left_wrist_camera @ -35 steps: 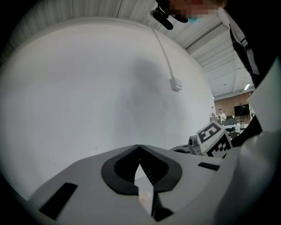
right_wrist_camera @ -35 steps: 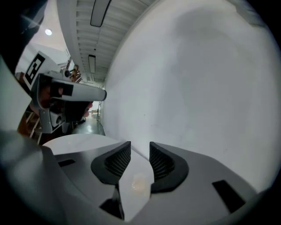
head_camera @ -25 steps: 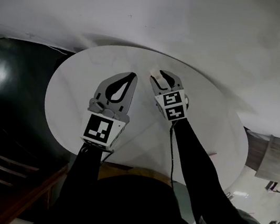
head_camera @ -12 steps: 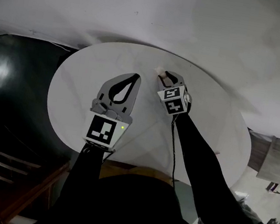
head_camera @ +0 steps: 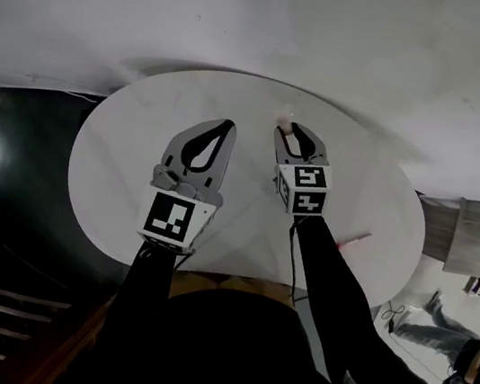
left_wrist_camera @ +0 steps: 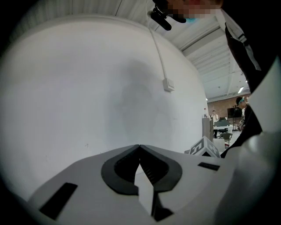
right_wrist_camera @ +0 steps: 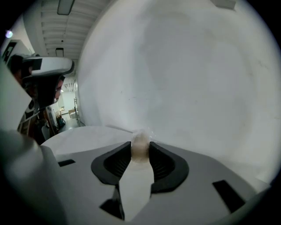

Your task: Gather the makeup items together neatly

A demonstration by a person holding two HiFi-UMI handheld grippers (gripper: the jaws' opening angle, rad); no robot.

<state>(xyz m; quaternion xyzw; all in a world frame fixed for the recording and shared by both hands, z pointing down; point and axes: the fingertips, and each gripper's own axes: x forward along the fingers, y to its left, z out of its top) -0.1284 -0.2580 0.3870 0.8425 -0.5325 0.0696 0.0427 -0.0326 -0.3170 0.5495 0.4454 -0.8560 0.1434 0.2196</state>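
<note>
The round white table (head_camera: 117, 166) stands against a white wall, and almost all of its top is bare. The person leans over it with a gripper in each hand, both held above the middle of the table.

The left gripper (head_camera: 229, 125) has its jaws fully together with nothing between them. It hovers a little to the left of the other one, about where it was a second ago.

The change is on the right side. The right gripper (head_camera: 292, 131) has just been narrowing its jaws, and now the tips press on a small pale puff (right_wrist_camera: 140, 144) from both sides. A second ago this gripper was tilted toward the left one; now it stands straighter and has shifted a little across the table, with the puff at its tips near the far edge.

I judge that one item is now picked up and ready to be carried. A thin pink stick (head_camera: 353, 241) lies well apart, near the right edge, so the puff probably has to go beside it.
</note>
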